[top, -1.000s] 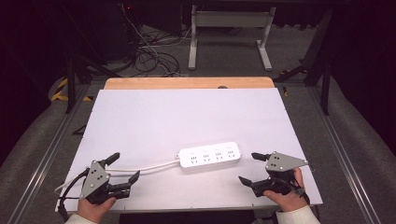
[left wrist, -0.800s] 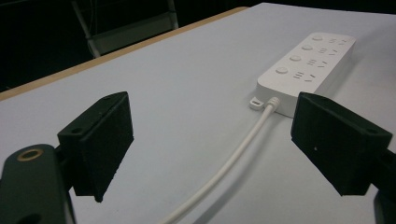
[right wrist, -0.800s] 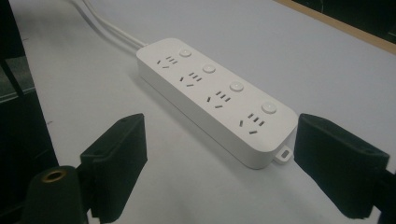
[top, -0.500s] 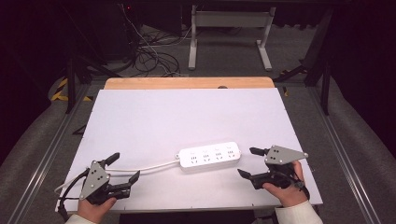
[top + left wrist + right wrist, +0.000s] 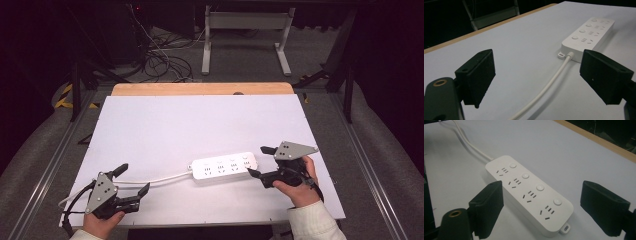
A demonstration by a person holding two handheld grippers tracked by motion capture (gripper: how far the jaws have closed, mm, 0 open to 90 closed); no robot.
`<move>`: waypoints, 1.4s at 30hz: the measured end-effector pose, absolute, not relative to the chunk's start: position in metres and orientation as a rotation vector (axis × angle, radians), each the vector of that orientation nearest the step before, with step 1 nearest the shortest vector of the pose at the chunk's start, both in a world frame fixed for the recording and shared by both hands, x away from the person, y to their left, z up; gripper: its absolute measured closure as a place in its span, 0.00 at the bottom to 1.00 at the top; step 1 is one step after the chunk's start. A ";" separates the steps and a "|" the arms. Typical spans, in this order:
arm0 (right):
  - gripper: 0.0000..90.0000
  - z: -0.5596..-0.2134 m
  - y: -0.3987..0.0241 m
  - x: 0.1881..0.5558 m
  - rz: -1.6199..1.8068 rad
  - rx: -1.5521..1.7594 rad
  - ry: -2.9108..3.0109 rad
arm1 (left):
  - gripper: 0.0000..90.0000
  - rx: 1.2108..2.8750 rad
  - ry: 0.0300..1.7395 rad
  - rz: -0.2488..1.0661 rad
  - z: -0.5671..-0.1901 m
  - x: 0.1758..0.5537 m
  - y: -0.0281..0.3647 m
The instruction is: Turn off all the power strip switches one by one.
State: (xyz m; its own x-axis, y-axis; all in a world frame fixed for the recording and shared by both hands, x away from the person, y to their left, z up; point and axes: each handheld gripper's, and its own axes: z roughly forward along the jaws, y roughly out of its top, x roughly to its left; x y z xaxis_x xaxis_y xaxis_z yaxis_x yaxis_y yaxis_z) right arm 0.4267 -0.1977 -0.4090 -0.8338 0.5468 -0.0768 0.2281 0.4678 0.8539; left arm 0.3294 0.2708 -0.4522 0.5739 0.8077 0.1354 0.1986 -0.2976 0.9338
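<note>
A white power strip [image 5: 224, 167] with several sockets and round buttons lies flat at the front middle of the white table [image 5: 200, 125]. Its white cable [image 5: 155, 178] runs left toward my left gripper [image 5: 134, 179], which rests open near the front left edge. In the left gripper view the cable [image 5: 549, 85] passes between the wide-apart jaws of the left gripper [image 5: 539, 72], with the strip [image 5: 589, 35] farther ahead. My right gripper [image 5: 257, 161] is open at the strip's right end. The right gripper view shows the strip's [image 5: 529, 192] near end between the spread jaws of the right gripper [image 5: 546, 206], untouched.
A wooden edge [image 5: 200, 89] borders the table's far side. Metal rails [image 5: 55, 165] run along the left and right sides. Beyond the table, cables [image 5: 160, 60] lie on the floor beside a white metal stand [image 5: 245, 35].
My right gripper has moved forward and a little left, so its open jaws now stand around the strip's right end. The left gripper and the strip have stayed put.
</note>
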 end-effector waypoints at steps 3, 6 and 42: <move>0.22 -0.408 -0.194 0.432 1.301 0.659 2.382 | 0.16 1.808 0.825 0.759 -0.452 0.330 0.271; 0.22 -0.407 -0.190 0.438 1.292 0.669 2.377 | 0.16 1.813 0.821 0.764 -0.452 0.330 0.271; 0.97 -0.420 -0.161 0.476 1.138 0.701 2.460 | 0.19 1.819 0.806 0.753 -0.453 0.329 0.270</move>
State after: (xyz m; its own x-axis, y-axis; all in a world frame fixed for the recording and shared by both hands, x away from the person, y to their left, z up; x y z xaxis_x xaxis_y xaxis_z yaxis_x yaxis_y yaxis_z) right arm 0.4759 -0.1610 -0.4203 -0.8203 0.5636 -0.0966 0.2915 0.5574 0.7774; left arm 0.3292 0.2697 -0.4529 0.5893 0.7956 0.1409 0.1945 -0.3089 0.9310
